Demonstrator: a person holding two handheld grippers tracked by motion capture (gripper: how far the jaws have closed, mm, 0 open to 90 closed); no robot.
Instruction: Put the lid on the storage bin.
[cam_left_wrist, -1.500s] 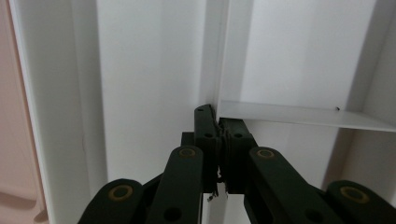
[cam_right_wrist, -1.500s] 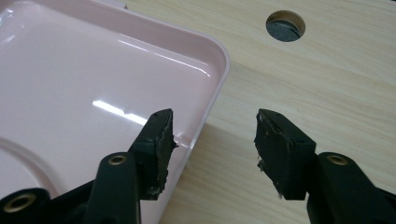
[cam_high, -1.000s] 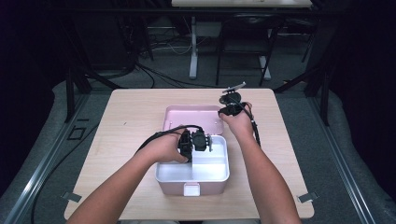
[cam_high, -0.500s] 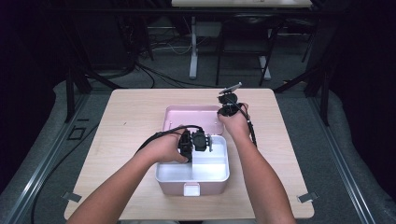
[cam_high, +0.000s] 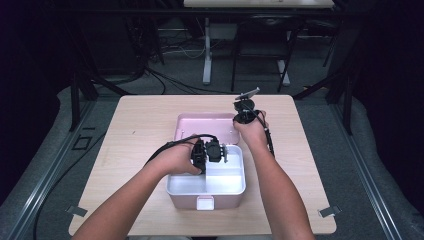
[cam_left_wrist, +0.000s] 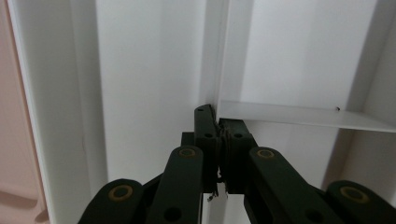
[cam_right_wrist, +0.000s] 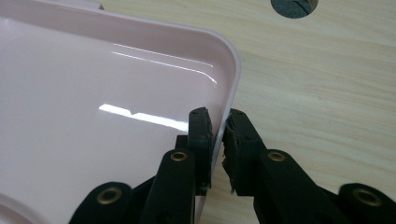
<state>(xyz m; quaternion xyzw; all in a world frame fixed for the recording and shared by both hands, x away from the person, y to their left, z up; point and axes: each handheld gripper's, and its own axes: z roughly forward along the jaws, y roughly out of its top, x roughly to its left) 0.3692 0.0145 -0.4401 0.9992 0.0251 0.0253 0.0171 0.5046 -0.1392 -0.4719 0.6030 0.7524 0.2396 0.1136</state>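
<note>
Lunch box sits open mid-table: white divided tray (cam_high: 220, 182) near, pink lid (cam_high: 200, 125) lying flat just beyond it. Left claw (cam_left_wrist: 218, 135) is pinched tight on the tray's inner divider wall (cam_left_wrist: 212, 70), pinning the box. Right claw (cam_right_wrist: 219, 135) has just been closing and now nips the far right rim of the lid, the edge between its pads. Step in hand looks like lid handling, likely swinging it over to close; next move calls for a steady lift along an arc while the left holds firm. Pale wood table (cam_high: 140, 125), bare otherwise; dim room behind with cables (cam_high: 165, 80) on grey floor and desk legs (cam_high: 207, 55)
</note>
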